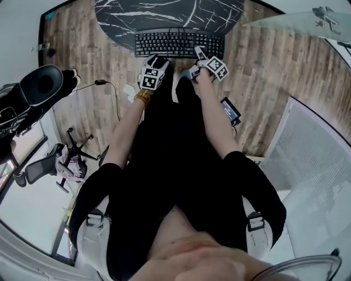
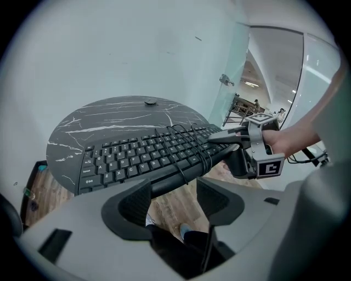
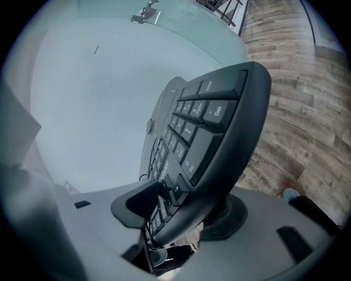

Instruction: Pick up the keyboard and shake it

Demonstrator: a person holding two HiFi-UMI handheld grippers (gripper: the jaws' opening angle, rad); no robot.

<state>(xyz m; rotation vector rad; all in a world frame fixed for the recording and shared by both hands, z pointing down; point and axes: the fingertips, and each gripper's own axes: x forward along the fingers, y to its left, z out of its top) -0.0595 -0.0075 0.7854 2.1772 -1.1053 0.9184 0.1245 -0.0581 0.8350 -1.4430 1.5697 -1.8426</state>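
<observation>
A black keyboard (image 1: pixel 178 44) lies on the near edge of a round black marble table (image 1: pixel 164 13), its front rim hanging past the table edge. Its cord (image 2: pixel 192 151) is looped around its right part. My right gripper (image 3: pixel 184 206) is shut on the keyboard's (image 3: pixel 214 121) right end, one jaw on the keys and the other under the base; the left gripper view shows that gripper (image 2: pixel 233 147) clamped there too. My left gripper (image 2: pixel 173 195) stands open just short of the keyboard's (image 2: pixel 142 156) front rim, nothing between its fingers. In the head view it (image 1: pixel 155 59) sits at the keyboard's left front.
A small round object (image 2: pixel 149 102) rests at the table's far edge. On the wood floor lie a black device (image 1: pixel 230 110) to the right and a thin cable (image 1: pixel 109 90) to the left. An office chair (image 1: pixel 66 162) stands at the left. Glass walls surround the table.
</observation>
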